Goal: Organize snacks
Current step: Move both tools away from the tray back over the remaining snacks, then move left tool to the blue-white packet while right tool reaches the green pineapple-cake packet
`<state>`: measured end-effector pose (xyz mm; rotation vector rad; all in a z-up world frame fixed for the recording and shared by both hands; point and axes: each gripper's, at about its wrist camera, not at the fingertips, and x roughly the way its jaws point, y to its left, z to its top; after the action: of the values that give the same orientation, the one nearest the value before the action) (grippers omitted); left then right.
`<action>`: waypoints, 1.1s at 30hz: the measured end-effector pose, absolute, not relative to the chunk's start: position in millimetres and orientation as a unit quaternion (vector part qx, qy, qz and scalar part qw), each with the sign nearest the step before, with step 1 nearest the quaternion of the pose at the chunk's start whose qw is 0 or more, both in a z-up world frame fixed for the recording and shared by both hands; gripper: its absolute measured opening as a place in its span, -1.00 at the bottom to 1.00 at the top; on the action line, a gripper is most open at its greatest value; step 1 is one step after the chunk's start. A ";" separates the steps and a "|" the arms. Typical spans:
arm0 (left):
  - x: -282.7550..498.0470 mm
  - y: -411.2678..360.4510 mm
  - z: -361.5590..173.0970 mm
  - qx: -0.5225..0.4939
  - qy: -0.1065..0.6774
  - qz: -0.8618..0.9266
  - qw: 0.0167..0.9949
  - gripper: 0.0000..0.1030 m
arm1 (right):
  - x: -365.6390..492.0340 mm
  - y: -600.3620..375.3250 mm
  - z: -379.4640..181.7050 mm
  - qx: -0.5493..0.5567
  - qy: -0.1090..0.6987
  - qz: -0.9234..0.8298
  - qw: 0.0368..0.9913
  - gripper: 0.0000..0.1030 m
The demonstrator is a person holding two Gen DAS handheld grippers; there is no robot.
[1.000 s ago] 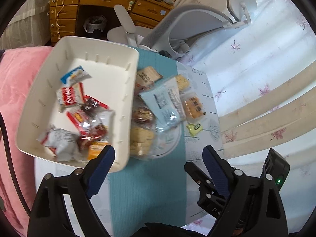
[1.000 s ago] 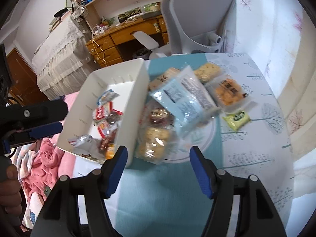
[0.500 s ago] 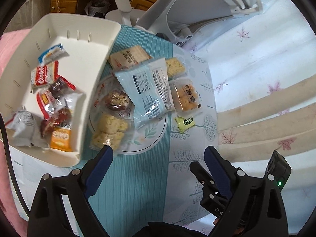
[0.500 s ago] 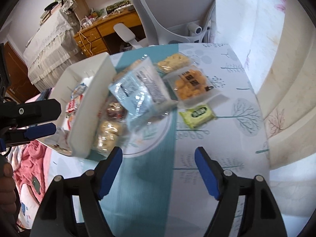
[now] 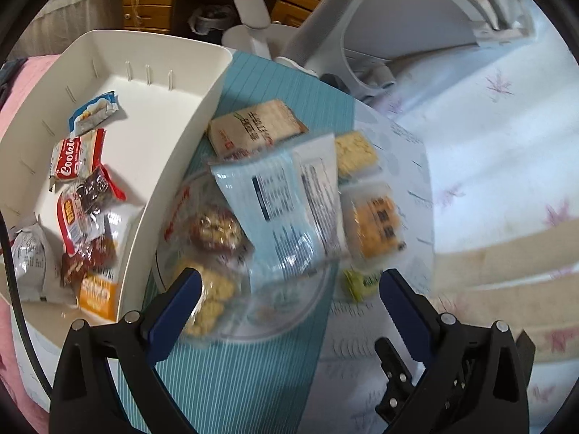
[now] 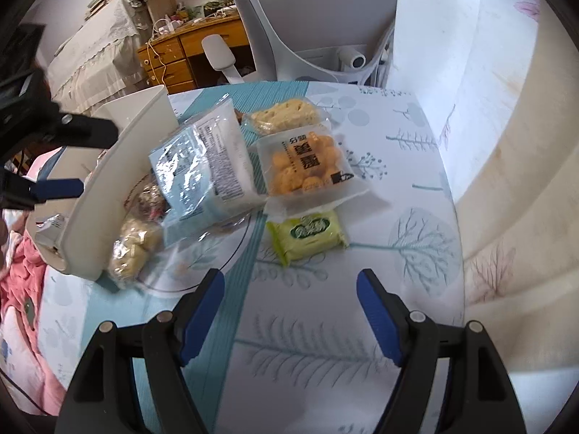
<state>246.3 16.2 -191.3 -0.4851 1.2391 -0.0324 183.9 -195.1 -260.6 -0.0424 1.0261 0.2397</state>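
Observation:
A white bin (image 5: 173, 83) on the left holds several snack packets (image 5: 77, 159). Beside it loose snacks lie on the table: a pale blue packet (image 5: 278, 202), a clear bag of cookies (image 5: 213, 253), a beige cracker pack (image 5: 253, 130), a yellow-puff bag (image 6: 307, 166) and a small green packet (image 6: 307, 233). My left gripper (image 5: 289, 282) is open above the cookie bag and blue packet. My right gripper (image 6: 289, 282) is open and empty, just short of the green packet. The bin also shows in the right wrist view (image 6: 108, 195), with the left gripper's fingers (image 6: 58, 188) over it.
A grey office chair (image 6: 318, 18) stands behind the table. A wooden desk (image 6: 188, 47) is further back. Pink bedding (image 6: 21, 289) lies left of the table. A pale flowered curtain (image 6: 506, 144) hangs on the right. A round plate outline (image 5: 289, 311) lies under the snacks.
Both grippers have moved lower and closer to the snacks. The right gripper has swung right, from the cookie bag toward the green packet. Both stay open.

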 end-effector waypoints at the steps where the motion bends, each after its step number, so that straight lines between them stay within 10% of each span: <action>1: 250.0 15.9 -195.2 -0.225 0.574 -0.006 0.787 0.91 | 186.7 -196.0 -263.9 -0.024 0.482 0.116 0.868 0.48; 33: 315.8 2.7 -275.4 -0.197 0.560 0.120 0.796 0.90 | 231.2 -186.9 -331.3 -0.078 0.457 0.151 0.873 0.47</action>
<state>315.8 2.7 -275.4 -0.4230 1.2039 0.2580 231.2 -186.9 -331.3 -0.1623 0.9539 0.3150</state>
